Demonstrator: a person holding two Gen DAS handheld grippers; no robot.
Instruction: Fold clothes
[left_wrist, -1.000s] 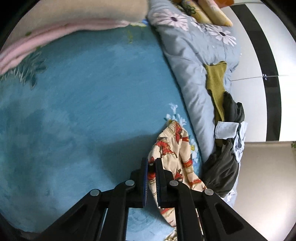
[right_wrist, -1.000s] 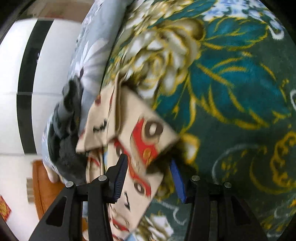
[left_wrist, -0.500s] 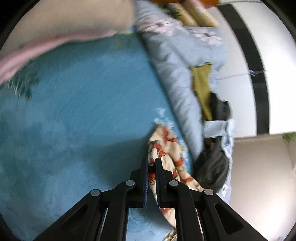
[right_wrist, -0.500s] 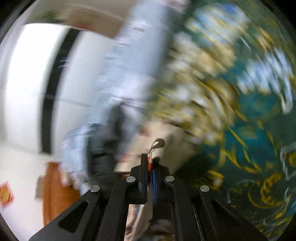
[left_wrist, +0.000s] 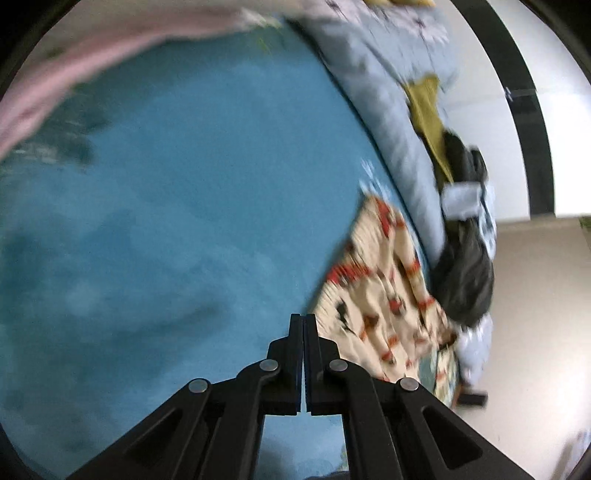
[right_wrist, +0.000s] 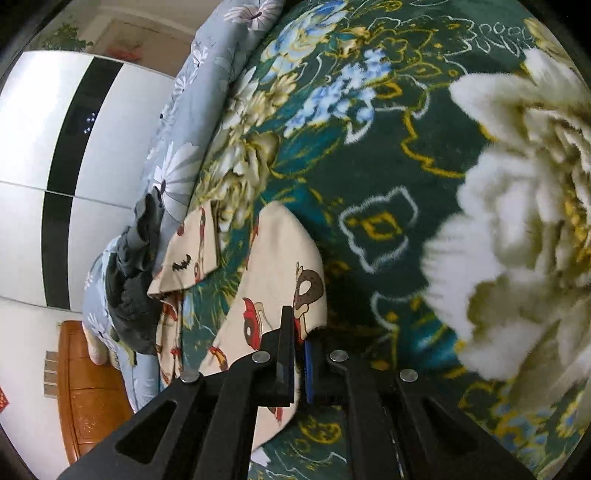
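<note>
A cream garment with red cartoon prints (right_wrist: 273, 273) lies on the dark green floral blanket (right_wrist: 369, 155). My right gripper (right_wrist: 299, 332) is shut on a fold of this garment and holds it just above the blanket. In the left wrist view the same garment (left_wrist: 380, 291) lies blurred at the right of the blue blanket (left_wrist: 184, 184). My left gripper (left_wrist: 303, 332) has its jaws closed together just left of the garment, and I see no cloth between them.
A grey-blue floral quilt (left_wrist: 376, 92) runs along the bed's edge with a mustard garment (left_wrist: 428, 107) and dark clothes (left_wrist: 465, 273) piled on it. A pink blanket (left_wrist: 74, 62) lies at the far left. A white wardrobe (right_wrist: 44, 147) and a wooden cabinet (right_wrist: 88, 391) stand beside the bed.
My right gripper closed on the garment and pulled a fold of it across the blanket. My left gripper, which pinched the garment's edge before, now stands beside it with nothing visible in its jaws.
</note>
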